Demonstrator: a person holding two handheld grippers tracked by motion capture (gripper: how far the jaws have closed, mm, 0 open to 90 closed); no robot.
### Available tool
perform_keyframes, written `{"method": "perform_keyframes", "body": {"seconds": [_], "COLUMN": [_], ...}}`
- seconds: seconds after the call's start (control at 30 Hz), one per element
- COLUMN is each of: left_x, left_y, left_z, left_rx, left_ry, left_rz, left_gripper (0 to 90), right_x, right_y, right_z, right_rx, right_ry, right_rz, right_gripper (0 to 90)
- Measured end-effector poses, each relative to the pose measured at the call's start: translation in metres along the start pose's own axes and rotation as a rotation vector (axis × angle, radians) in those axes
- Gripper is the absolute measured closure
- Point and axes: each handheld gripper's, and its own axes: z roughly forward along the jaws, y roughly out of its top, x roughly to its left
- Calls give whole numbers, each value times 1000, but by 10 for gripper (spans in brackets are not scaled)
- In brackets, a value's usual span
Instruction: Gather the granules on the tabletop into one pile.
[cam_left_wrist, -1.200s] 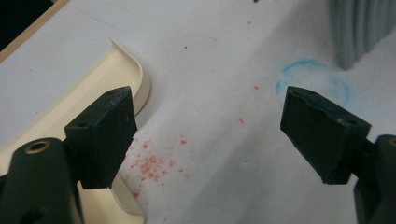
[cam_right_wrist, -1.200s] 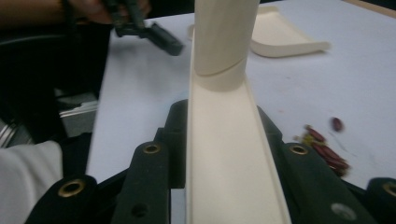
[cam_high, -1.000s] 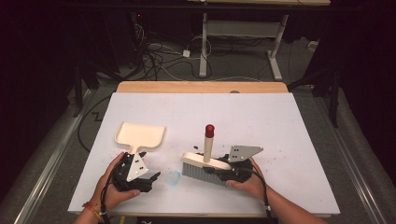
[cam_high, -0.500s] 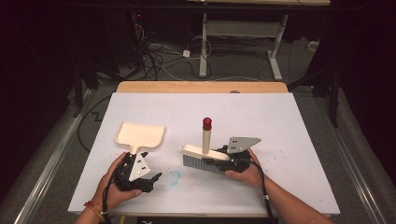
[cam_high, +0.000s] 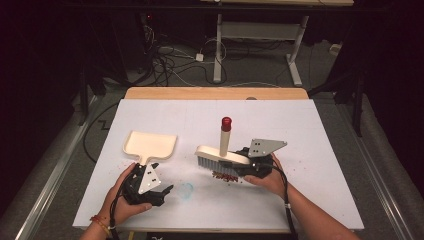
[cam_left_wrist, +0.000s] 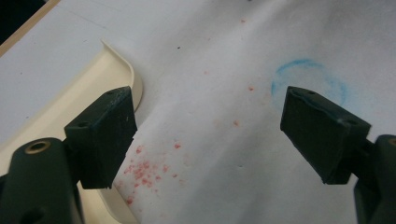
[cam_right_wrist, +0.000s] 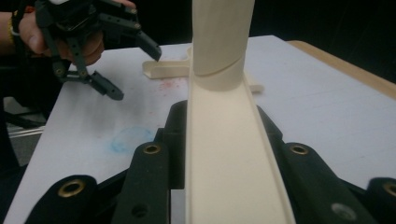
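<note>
Two fingers (cam_right_wrist: 154, 177) clamping brush (cam_high: 222, 156), dustpan (cam_high: 149, 145) apart

Cream plastic hand brush (cam_high: 220, 156) with an upright handle capped in red sits bristles-down on the white tabletop, over a scatter of small red crumbs (cam_high: 224, 176). The matching cream plastic dustpan (cam_high: 149, 145) lies flat well off to its left.

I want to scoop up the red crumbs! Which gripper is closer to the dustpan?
Left. The left gripper sits open just beside the dustpan, by its handle. The right gripper is farther off across the table, clamped on the brush.
</note>
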Motion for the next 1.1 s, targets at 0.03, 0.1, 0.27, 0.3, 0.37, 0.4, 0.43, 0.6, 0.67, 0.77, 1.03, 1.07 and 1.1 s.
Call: {"method": "perform_keyframes", "body": {"seconds": [0.03, 0.1, 0.27, 0.3, 0.37, 0.4, 0.43, 0.6, 0.67, 0.77, 1.03, 1.07, 1.1], "left_x": [0, 0, 2, 2, 2, 2, 2, 2, 2, 2, 0, 0, 0], "left_y": [0, 0, 0, 0, -1, -1, -1, -3, -3, -4, -3, -3, -3], "left_z": [0, 1, 2, 2, 3, 3, 3, 3, 2, 2, 2, 2, 3], "left_rx": [1, 3, 4, 6, 11, 12, 14, 12, 11, 16, 24, 26, 26], "left_ry": [-1, -1, -4, -6, -6, -9, -12, -16, -16, -18, -23, -23, -23], "left_rz": [1, 1, -1, -1, 3, 2, 1, -1, -8, -9, -4, -3, -2], "left_gripper": [178, 178, 178, 178, 178, 178, 178, 178, 178, 178, 178, 179, 178], "right_x": [-2, -11, -34, -38, -47, -51, -53, -56, -56, -57, -53, -52, -51], "right_y": [3, 8, 9, 7, 4, 3, 1, -5, -7, -7, -11, -11, -12], "right_z": [0, 2, 16, 20, 29, 33, 37, 53, 54, 49, 31, 28, 25], "right_rx": [3, 10, 59, 75, 102, 104, 102, 109, 108, 123, 159, 165, 168], "right_ry": [-16, -25, -83, -99, -114, -114, -110, -47, -7, 18, 116, 122, 127], "right_rz": [-7, -19, -51, -57, -67, -61, -58, -63, -49, -58, -119, -123, -129], "right_gripper": [671, 671, 671, 671, 670, 671, 671, 671, 671, 671, 668, 668, 669]}}
